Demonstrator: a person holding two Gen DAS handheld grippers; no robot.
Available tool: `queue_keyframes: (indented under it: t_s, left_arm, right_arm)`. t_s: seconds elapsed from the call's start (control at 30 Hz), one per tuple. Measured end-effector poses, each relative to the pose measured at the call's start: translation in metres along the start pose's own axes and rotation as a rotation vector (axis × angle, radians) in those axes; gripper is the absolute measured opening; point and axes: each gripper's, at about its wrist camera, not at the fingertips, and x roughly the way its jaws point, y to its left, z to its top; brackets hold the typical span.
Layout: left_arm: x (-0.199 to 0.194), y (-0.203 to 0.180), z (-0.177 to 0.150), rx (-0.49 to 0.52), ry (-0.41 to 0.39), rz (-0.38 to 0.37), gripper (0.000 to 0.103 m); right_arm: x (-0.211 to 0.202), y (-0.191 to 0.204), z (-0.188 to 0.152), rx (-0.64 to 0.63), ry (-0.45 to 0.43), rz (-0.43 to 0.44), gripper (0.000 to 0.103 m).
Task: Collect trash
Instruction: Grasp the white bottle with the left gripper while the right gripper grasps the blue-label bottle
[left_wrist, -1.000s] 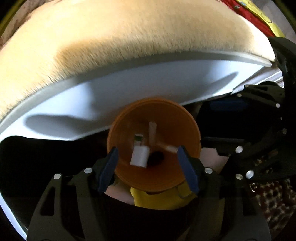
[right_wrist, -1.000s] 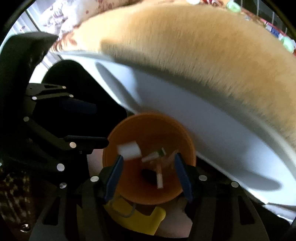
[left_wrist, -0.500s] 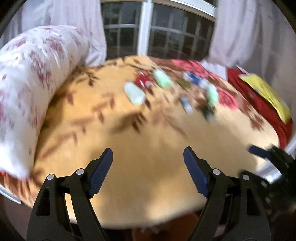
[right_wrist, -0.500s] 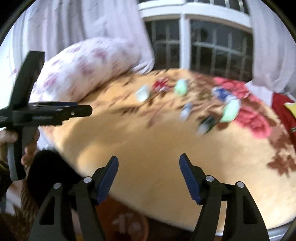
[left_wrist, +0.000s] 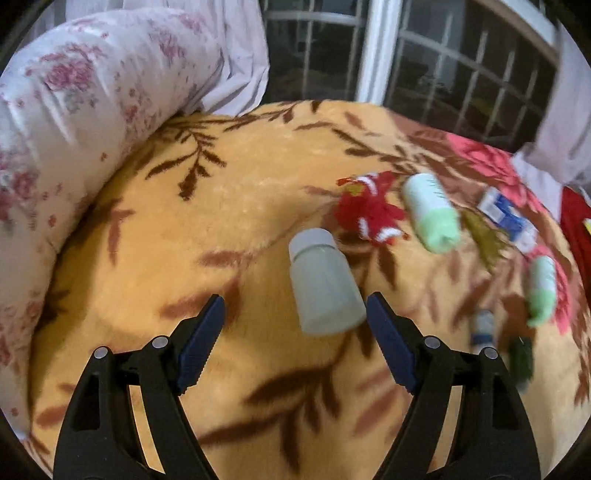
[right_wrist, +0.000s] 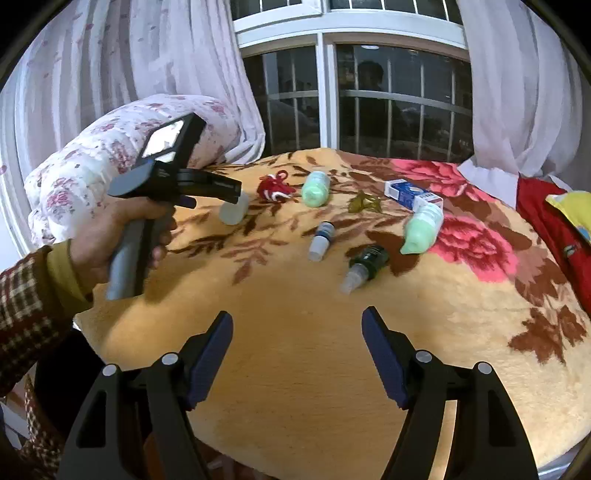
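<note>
A pale grey bottle (left_wrist: 325, 286) lies on the orange floral blanket (left_wrist: 229, 206), just ahead of my open left gripper (left_wrist: 295, 317); it also shows in the right wrist view (right_wrist: 233, 211). Behind it lie a red wrapper (left_wrist: 373, 212), green bottles (left_wrist: 430, 212) (right_wrist: 421, 229), a blue-white carton (right_wrist: 412, 194), a small white bottle (right_wrist: 320, 240) and a dark bottle (right_wrist: 364, 267). My right gripper (right_wrist: 297, 349) is open and empty above the blanket's near part. The left gripper (right_wrist: 207, 188) is seen there pointing at the grey bottle.
A flowered pillow (left_wrist: 74, 122) lies at the left. A window (right_wrist: 365, 96) with curtains stands behind the bed. Red cloth (right_wrist: 550, 221) and a yellow item (right_wrist: 572, 208) lie at the right edge.
Both grippers have risen from the orange bin below the bed edge to above the blanket. The left gripper has moved forward close to the grey bottle.
</note>
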Motion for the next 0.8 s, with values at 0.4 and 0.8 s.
queue_keyframes:
  t_s: [0.4, 0.8]
  left_arm:
    - [0.003, -0.010, -0.018, 0.057, -0.027, -0.098, 0.042]
    - [-0.074, 0.021, -0.076, 0.107, -0.107, -0.195, 0.042]
  right_arm:
    - [0.038, -0.014, 0.029, -0.001, 0.041, -0.027, 0.066]
    - [0.153, -0.011, 0.106, -0.048, 0.175, -0.117, 0.063]
